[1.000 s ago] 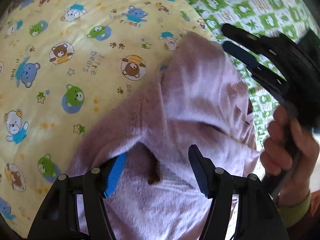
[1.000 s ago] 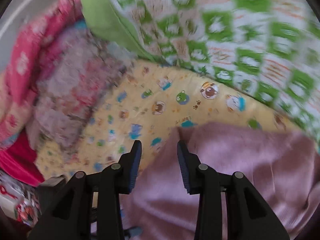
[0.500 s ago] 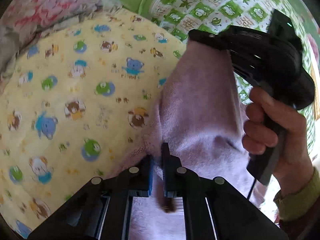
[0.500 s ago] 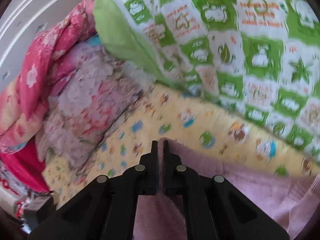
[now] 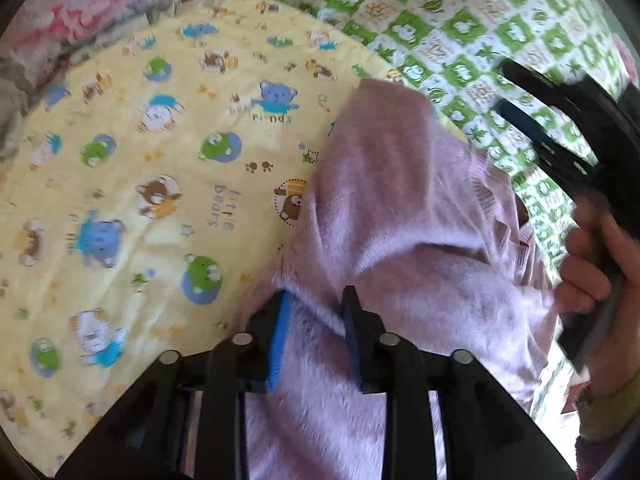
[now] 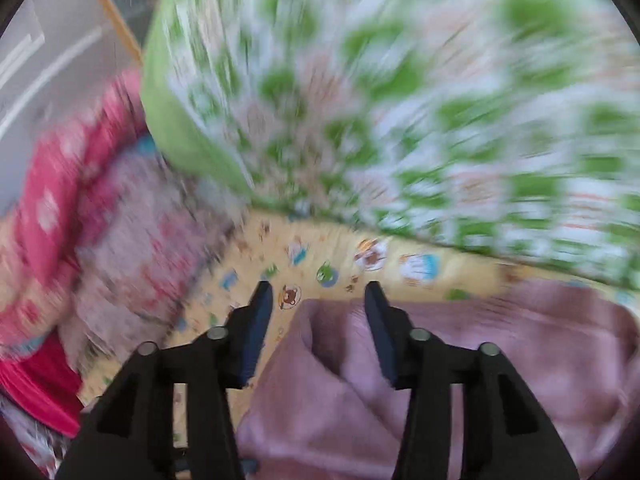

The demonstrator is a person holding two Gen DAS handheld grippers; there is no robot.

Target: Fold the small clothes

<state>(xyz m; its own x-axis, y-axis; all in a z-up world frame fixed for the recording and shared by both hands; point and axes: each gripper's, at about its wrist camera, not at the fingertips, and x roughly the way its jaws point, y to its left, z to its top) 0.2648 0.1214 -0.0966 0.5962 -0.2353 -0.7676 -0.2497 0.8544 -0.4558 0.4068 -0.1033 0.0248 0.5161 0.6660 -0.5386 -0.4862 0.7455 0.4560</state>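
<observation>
A small fuzzy lilac garment [image 5: 404, 216] lies partly folded on a yellow bear-print sheet [image 5: 160, 184]. My left gripper [image 5: 316, 300] is open, its fingers straddling a ridge of the cloth at the near edge. My right gripper [image 6: 318, 292] is open above the garment's folded corner [image 6: 320, 344], which lies loose below the fingertips. The right gripper also shows in the left wrist view [image 5: 560, 128], held in a hand at the right, above the garment's far side.
A green and white checked quilt [image 5: 480, 28] lies along the far side of the sheet; it also shows in the right wrist view [image 6: 400, 100]. A pink floral blanket [image 6: 60, 220] is piled at the left. The right wrist view is blurred by motion.
Half a second ago both grippers were shut on the garment. Both have now opened and let the cloth drop, and the right gripper has pulled away from the corner.
</observation>
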